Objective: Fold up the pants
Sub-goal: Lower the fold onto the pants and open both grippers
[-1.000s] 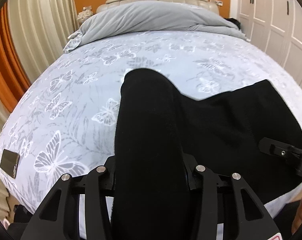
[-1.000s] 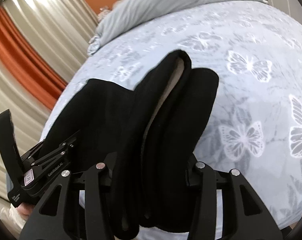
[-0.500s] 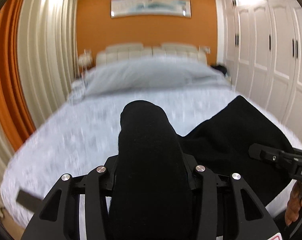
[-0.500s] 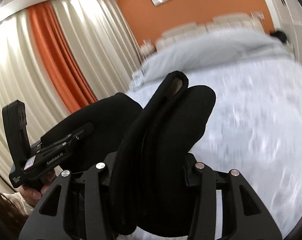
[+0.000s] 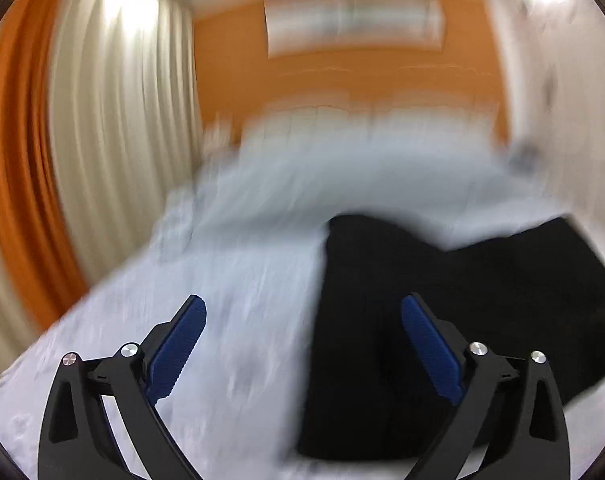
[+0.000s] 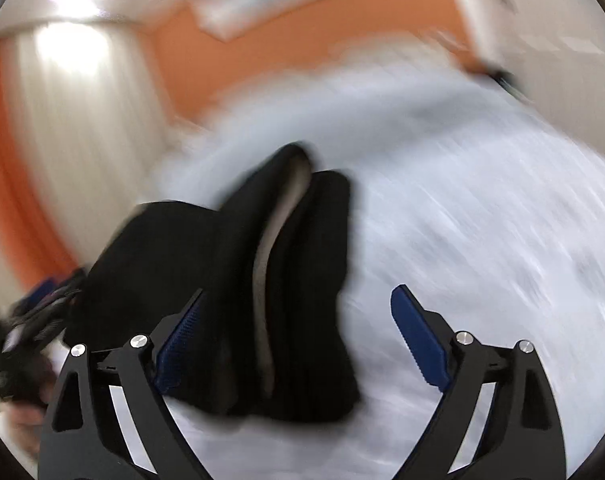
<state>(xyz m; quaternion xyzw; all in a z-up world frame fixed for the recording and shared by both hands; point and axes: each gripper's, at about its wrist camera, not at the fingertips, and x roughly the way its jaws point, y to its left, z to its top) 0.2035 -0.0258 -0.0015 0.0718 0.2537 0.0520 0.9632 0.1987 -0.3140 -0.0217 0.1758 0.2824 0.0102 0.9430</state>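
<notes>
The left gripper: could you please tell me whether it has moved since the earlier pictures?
Yes. The left gripper has tilted up and drawn back: the orange wall now fills the upper view. It has just been opening, and the black pants lie loose on the bed.

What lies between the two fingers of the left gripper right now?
In the left wrist view, the left gripper has just opened; between its fingers lie bare bedsheet and the near edge of the black pants, no longer clamped.
</notes>
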